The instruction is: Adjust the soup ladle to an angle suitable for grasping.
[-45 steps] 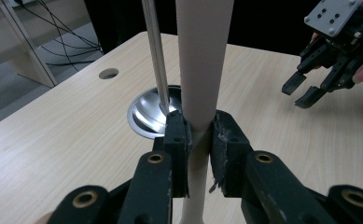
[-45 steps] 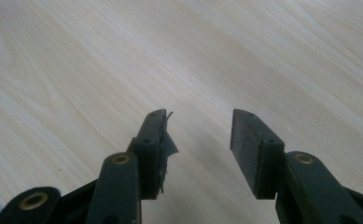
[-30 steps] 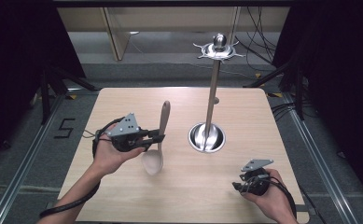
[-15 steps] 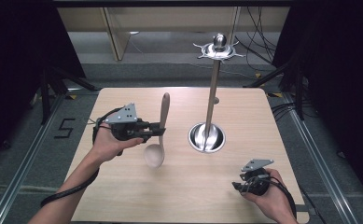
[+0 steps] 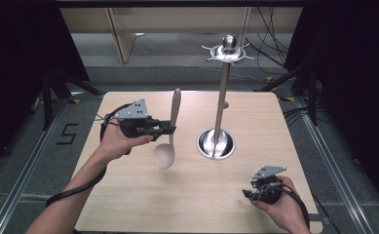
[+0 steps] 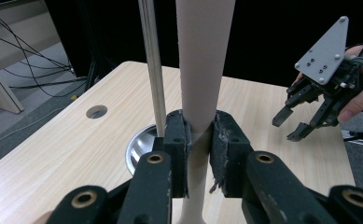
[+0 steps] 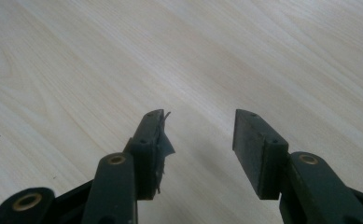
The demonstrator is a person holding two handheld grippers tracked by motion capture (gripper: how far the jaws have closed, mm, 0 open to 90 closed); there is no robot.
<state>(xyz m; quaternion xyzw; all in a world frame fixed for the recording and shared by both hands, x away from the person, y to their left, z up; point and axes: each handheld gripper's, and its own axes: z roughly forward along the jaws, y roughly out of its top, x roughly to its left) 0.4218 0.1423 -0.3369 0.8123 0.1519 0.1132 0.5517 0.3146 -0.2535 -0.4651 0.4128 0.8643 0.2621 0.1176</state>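
Wooden spoon (image 5: 170, 131) upright, clamped in left hand-held gripper (image 5: 166, 129); right hand-held gripper (image 7: 198, 133) agape.

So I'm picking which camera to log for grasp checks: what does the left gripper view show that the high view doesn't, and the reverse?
Left gripper view alone: the jaw pads pinching the wooden spoon at its neck, close up.

High view alone: the spoon's bowl hanging off the table, handle up, and the hooked top of the metal stand.

Both: the spoon, the stand's pole and base, and the right gripper with its jaws apart.
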